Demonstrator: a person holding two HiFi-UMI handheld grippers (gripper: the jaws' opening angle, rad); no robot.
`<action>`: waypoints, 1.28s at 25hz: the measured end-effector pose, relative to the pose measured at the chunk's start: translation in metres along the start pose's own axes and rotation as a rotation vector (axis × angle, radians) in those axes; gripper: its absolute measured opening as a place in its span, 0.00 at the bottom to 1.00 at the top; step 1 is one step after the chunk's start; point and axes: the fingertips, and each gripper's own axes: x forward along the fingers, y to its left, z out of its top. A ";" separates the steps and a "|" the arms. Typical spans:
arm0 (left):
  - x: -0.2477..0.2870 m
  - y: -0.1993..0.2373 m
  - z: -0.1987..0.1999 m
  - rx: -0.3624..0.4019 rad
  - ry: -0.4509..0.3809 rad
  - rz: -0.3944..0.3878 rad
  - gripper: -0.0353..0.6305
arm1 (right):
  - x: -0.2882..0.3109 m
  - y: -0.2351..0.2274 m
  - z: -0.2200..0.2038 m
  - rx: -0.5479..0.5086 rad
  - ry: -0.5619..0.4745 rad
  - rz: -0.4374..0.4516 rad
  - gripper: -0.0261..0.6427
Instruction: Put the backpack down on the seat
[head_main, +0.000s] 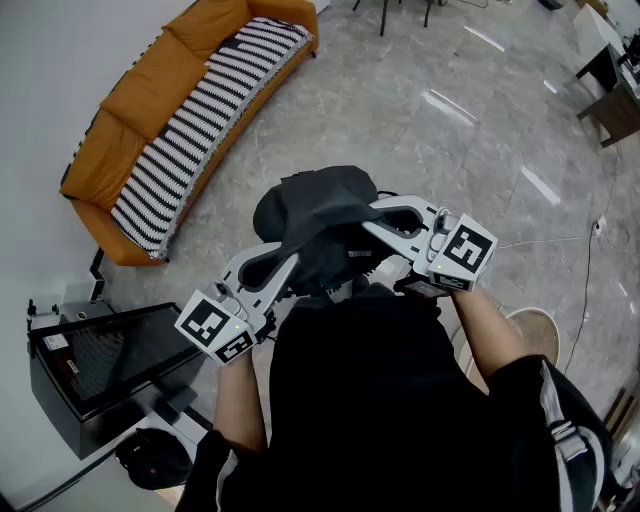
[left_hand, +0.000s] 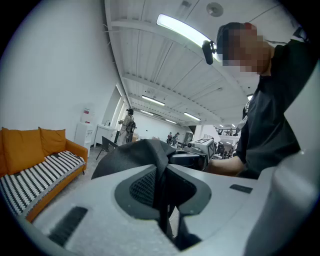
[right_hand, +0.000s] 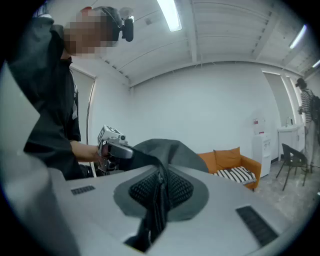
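Observation:
In the head view the black backpack (head_main: 320, 215) hangs in the air in front of the person's chest, held up between both grippers. My left gripper (head_main: 290, 262) is shut on a fold of its fabric from the lower left. My right gripper (head_main: 378, 218) is shut on it from the right. In the left gripper view a dark strap of the backpack (left_hand: 135, 155) runs down between the closed jaws. The right gripper view shows the same: backpack (right_hand: 167, 150) fabric pinched between the jaws. The seat, an orange sofa (head_main: 150, 120) with a striped throw, stands a few steps away at the upper left.
A black case (head_main: 100, 370) and a dark bag (head_main: 150, 462) lie on the floor at the lower left. A round stool (head_main: 535, 325) is by the person's right arm, and a thin cable (head_main: 560, 240) crosses the grey floor. Dark tables (head_main: 610, 90) stand at the far right.

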 end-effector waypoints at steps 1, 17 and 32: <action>0.000 0.000 0.000 0.000 0.002 0.001 0.12 | 0.000 0.001 -0.001 0.002 0.001 0.001 0.10; -0.006 0.003 -0.002 -0.012 0.002 0.039 0.12 | 0.004 0.001 -0.004 -0.001 -0.014 0.031 0.10; 0.020 -0.004 -0.017 -0.046 0.014 0.075 0.13 | -0.019 -0.016 -0.020 0.022 -0.027 0.020 0.10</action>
